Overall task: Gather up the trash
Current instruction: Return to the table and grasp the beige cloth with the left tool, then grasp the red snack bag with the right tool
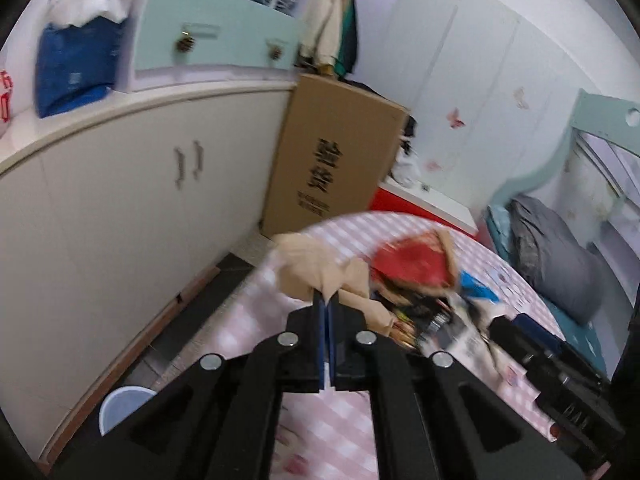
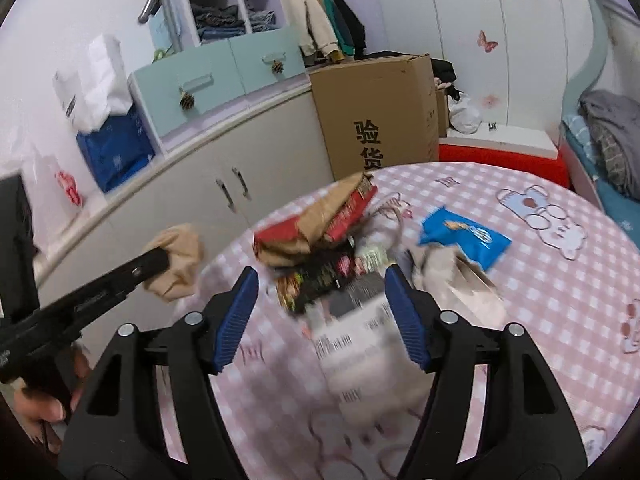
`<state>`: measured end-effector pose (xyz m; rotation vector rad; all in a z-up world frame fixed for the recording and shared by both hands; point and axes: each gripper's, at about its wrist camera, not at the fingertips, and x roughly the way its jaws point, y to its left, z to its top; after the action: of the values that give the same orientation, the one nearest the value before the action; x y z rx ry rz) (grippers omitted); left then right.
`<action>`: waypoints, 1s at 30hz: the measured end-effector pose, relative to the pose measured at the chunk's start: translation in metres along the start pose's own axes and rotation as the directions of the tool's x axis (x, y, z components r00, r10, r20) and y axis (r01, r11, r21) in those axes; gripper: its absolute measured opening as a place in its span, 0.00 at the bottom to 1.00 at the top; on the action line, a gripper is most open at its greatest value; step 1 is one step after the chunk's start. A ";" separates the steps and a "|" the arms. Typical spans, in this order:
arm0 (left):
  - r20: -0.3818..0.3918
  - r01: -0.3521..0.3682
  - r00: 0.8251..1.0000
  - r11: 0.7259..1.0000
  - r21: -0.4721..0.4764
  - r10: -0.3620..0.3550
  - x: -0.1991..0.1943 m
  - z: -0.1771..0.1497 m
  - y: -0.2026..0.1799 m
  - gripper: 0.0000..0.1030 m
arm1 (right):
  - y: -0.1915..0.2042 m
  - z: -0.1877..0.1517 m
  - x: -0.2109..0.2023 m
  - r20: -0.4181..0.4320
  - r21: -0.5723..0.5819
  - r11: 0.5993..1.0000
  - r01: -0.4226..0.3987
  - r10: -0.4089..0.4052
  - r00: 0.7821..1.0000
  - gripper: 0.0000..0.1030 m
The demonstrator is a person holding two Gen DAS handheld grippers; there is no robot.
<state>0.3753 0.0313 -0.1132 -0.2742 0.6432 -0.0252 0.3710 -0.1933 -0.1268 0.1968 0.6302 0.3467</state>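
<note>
My left gripper [image 1: 326, 300] is shut on a crumpled tan paper wad [image 1: 308, 266] and holds it over the left edge of the pink checked table [image 1: 320, 432]. The wad also shows in the right wrist view [image 2: 178, 256], off the table's left edge, in the left gripper [image 2: 162, 258]. My right gripper [image 2: 320, 280] is open and empty above a trash pile: a red and brown paper bag [image 2: 320, 216], dark snack wrappers [image 2: 320, 284], a blue wrapper [image 2: 466, 240] and white printed paper [image 2: 360, 344].
A pale blue bin [image 1: 120, 404] stands on the floor at the lower left, by the curved white cabinet [image 1: 120, 200]. A tall cardboard box [image 2: 376, 120] and a red box [image 2: 500, 156] stand behind the table. A bed [image 1: 560, 272] is at the right.
</note>
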 end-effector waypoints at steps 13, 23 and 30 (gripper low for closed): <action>0.037 -0.066 0.997 0.998 0.000 0.066 0.022 0.015 0.045 0.01 | -0.002 0.034 0.085 -0.076 0.128 0.991 0.042 -0.033 0.997 0.65; 0.039 -0.035 0.999 0.999 -0.010 0.035 0.015 0.012 0.056 0.01 | 0.014 0.036 0.089 -0.061 0.031 0.999 0.034 -0.032 0.998 0.25; 0.054 -0.014 0.998 1.000 -0.003 0.014 -0.020 0.008 0.060 0.01 | 0.058 0.033 0.045 0.008 -0.088 0.996 -0.020 0.021 1.000 0.22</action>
<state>0.3604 0.0936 -0.1105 -0.2716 0.5916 -0.0033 0.4099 -0.1258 -0.1085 0.1209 0.6027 0.3922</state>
